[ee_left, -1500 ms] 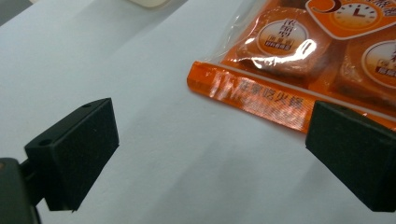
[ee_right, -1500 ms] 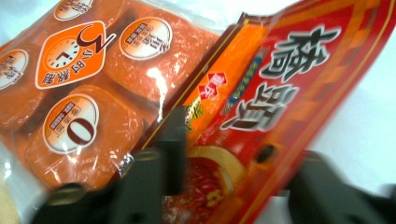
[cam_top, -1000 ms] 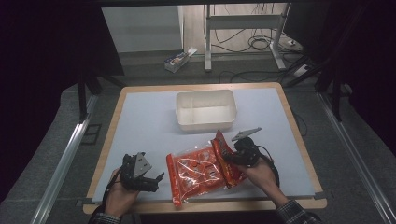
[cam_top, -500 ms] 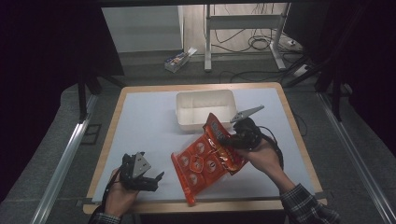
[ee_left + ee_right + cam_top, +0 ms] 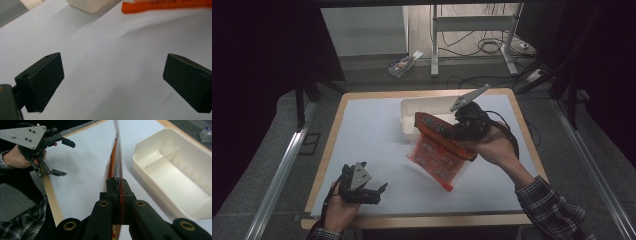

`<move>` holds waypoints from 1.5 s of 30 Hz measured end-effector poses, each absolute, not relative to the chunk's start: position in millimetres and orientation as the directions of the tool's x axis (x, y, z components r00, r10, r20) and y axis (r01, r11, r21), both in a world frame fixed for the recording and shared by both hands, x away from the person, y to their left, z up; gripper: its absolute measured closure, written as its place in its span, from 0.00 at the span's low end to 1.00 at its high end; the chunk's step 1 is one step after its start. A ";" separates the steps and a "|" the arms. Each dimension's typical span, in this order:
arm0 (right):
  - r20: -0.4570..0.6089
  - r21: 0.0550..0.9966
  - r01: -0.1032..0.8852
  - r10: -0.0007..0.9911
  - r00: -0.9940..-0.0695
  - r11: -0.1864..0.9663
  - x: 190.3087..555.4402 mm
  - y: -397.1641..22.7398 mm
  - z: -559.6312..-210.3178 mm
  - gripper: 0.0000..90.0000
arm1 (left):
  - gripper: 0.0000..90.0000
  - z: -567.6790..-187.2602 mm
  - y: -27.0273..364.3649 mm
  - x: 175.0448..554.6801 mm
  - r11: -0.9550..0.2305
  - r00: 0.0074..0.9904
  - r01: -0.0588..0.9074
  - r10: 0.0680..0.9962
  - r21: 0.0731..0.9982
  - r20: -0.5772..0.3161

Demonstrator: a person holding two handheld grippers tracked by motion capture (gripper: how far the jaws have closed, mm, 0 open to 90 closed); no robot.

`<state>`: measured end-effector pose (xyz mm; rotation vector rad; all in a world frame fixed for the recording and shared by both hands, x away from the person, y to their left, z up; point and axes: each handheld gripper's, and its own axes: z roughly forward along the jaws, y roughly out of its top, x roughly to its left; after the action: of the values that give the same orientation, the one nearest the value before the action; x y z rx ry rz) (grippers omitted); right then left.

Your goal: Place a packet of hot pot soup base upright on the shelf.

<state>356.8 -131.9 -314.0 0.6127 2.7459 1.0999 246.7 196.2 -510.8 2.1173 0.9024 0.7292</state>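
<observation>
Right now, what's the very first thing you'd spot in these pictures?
The bright orange snack bag, hanging in the air over the middle of the white table, pinched at its top edge by the right gripper. Just behind it sits a white tub. The left gripper rests open near the table's front edge.

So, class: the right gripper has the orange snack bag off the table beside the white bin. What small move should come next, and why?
Probably carry the orange snack bag a little farther over the white bin. The right gripper is shut on its edge, the bag hangs beside the bin's near wall, and the bin looks empty.
</observation>
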 end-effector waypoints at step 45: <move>-0.128 0.702 0.282 0.505 -0.854 0.654 462.1 -146.8 -250.9 0.99 | 0.02 -518.6 191.4 251.2 -0.430 0.629 0.410 0.772 0.804 0.092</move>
<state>462.1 -146.8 -250.9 0.6277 2.5619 1.0103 251.2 191.4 -518.6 2.0664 0.9235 0.5880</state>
